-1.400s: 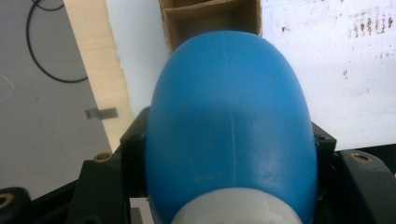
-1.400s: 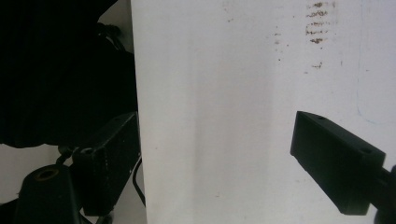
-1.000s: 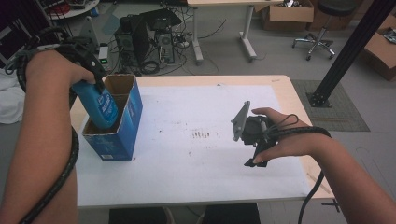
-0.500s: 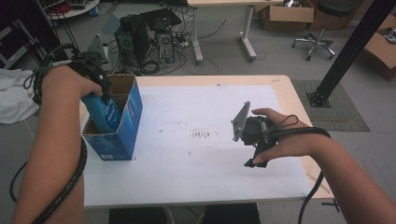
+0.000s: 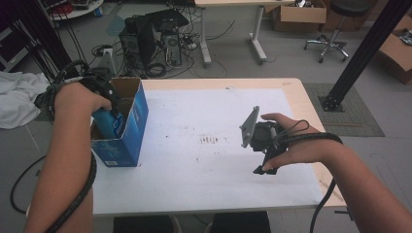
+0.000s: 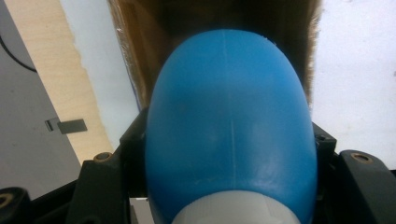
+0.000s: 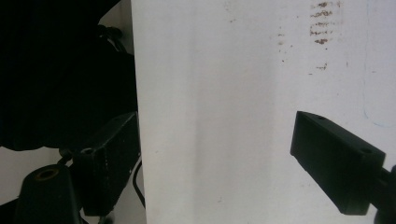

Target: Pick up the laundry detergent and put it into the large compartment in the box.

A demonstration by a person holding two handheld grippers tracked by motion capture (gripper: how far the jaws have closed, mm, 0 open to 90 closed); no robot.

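The left gripper [image 5: 112, 104] holds a blue bottle [image 6: 229, 126] tight between its two black jaws. The bottle is smooth, shiny plastic with a round, egg-like shape. A thin line runs down its middle, and a white part shows at the bottom edge of the left gripper view. In the high view the bottle [image 5: 108, 125] sits partly down inside the open top of a box [image 5: 130, 130], which stands upright near the left edge of the table [image 5: 296, 97]. There is a label with small print on the bottle, but it is too blurry to read.

The box is made of cardboard. It is blue on the outside and plain brown on the inside, with its flaps up. From the left gripper view the brown inside looks rough and a bit fuzzy at the cut edge.

The table has a pale wood rim and a flat white sheet [image 5: 204, 116] over most of it. The sheet has small brown marks [image 5: 210, 141] near the middle, like tiny scribbles, and I cannot read them.

The right gripper [image 5: 265, 145] is well away from the box, over the right part of the sheet. Its two black, blocky jaws are wide apart with nothing between them. It has a grey three-cornered plate [image 5: 249, 127] on top.
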